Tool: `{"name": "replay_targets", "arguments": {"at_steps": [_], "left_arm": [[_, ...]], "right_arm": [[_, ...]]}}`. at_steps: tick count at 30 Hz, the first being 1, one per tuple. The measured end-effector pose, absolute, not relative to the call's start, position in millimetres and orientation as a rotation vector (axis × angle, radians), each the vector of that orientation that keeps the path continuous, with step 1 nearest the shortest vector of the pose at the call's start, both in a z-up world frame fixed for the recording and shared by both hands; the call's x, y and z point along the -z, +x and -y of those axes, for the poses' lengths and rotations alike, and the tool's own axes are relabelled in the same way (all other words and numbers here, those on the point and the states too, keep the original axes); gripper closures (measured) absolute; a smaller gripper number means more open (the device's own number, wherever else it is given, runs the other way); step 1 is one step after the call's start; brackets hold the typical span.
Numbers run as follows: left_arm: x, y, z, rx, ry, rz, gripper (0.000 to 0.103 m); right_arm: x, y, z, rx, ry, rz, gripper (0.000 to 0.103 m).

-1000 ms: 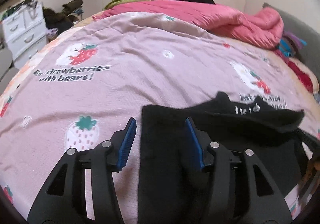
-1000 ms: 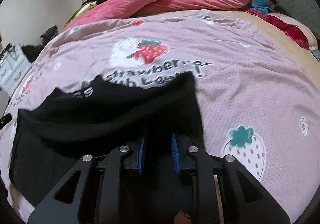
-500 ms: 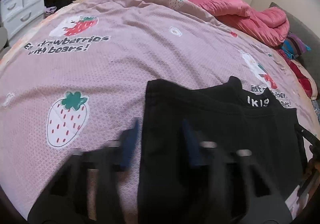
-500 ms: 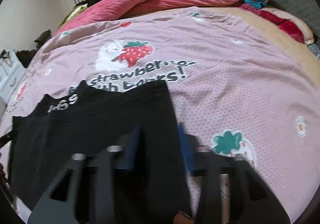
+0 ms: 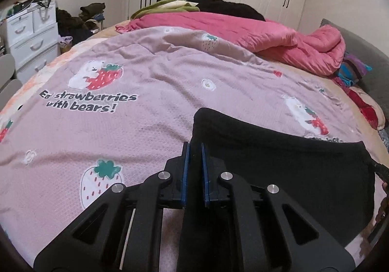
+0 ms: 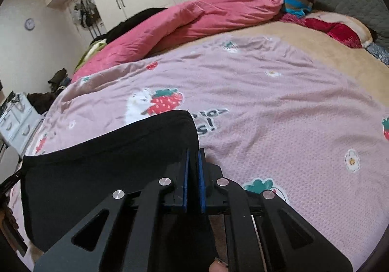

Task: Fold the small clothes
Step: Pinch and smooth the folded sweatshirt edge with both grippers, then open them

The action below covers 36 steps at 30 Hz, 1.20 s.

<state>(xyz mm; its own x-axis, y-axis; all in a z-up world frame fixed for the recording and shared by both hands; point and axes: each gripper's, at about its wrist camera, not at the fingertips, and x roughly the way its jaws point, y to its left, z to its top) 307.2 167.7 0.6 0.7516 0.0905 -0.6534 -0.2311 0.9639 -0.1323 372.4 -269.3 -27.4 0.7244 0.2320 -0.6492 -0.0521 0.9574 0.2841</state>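
The black garment (image 5: 279,174) lies on the pink strawberry-print bedspread (image 5: 145,126), toward the near edge of the bed, its far portion bulging up in a rounded hump while the rest spreads flat between the two grippers. The left gripper (image 5: 194,148) has its jaws drawn almost together on the garment's left edge, black cloth pinched between the blue pads; the right gripper (image 6: 193,152) is likewise clamped on the right edge, with fabric showing in the narrow slit between its pads. The main risk, as I judge it, is that each pinch sits close to the very margin of the cloth, so a pull forward could let one side slip out and leave the fold skewed. If only the top layer is caught on either side, the lower layer would stay behind and the fold would come apart. Uneven travel of the two hands would twist the piece rather than lay edge on edge. The bedspread is soft and wrinkled, so dragging instead of lifting could bunch it and rumple the garment. The pink quilt (image 5: 267,38) heaped at the far edge lies well apart and looks like no obstacle.
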Motion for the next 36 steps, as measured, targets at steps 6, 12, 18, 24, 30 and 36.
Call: {"name": "replay_targets", "arguments": {"at_steps": [6,12,18,24,30,36], "left_arm": [[20.7,315.6,-182.4,-0.243,-0.207,-0.752,0.103],[23.3,310.9,-191.5,-0.235,-0.259,-0.770,0.103],[15.7,305.5,-170.0,-0.170,-0.260,-0.778,0.092],[12.2,295.5,-112.7,-0.026,-0.182,-0.824,0.070],[29.2,281.4,-78.5,0.037,-0.101,-0.914,0.061],[44.2,263.2,-77.2,0.040,-0.067,-0.950,0.055]], "right_arm": [[41.4,377.3,265.2,-0.130,0.228,-0.781,0.097],[48.1,378.0,258.9,-0.080,0.159,-0.808,0.095],[41.0,367.7,265.0,-0.057,0.159,-0.808,0.085],[24.4,345.0,245.9,-0.174,0.127,-0.789,0.076],[22.1,313.1,215.1,-0.294,0.015,-0.812,0.067],[29.3,288.2,203.6,-0.338,-0.059,-0.826,0.059]]}}
